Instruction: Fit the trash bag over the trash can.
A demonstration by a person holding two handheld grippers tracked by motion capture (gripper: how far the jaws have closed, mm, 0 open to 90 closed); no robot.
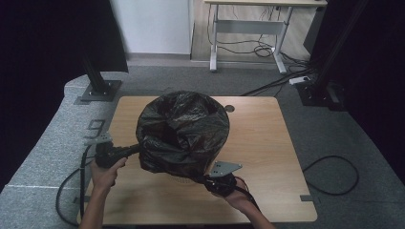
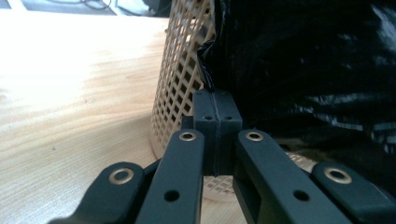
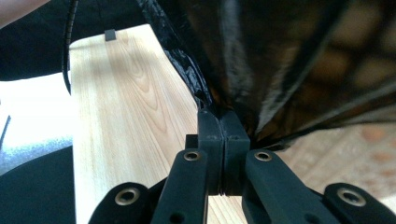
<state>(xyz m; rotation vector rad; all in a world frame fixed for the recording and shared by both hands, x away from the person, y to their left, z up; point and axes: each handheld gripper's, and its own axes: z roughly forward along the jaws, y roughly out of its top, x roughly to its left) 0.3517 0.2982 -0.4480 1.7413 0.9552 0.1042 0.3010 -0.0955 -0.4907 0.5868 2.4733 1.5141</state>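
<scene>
- The job looks like putting a black bin bag (image 1: 184, 133) over a pale mesh basket (image 2: 180, 88) that stands on the wooden table (image 1: 267, 143).
- The bag already sits over the top of the basket and hangs down its sides, so the big part looks done.
- The left gripper (image 2: 215, 116) is pinched tight on a thin edge of the bag. The bag rises just above its tips, and the basket wall is right behind them.
- The right gripper (image 3: 223, 135) is pinched tight too, with the bag's edge bunched up between its tips. The bag spreads out above and past it.
- From above, the left gripper (image 1: 131, 150) is at the bag's left side and the right gripper (image 1: 206, 180) is at its near right side, both low down by the table.
- In the left gripper view a tall strip of bare basket shows beside the bag, so the bag does not cover that side all the way.
- I think what is left is to pull the edge down evenly, make it neat, and then let go.
</scene>
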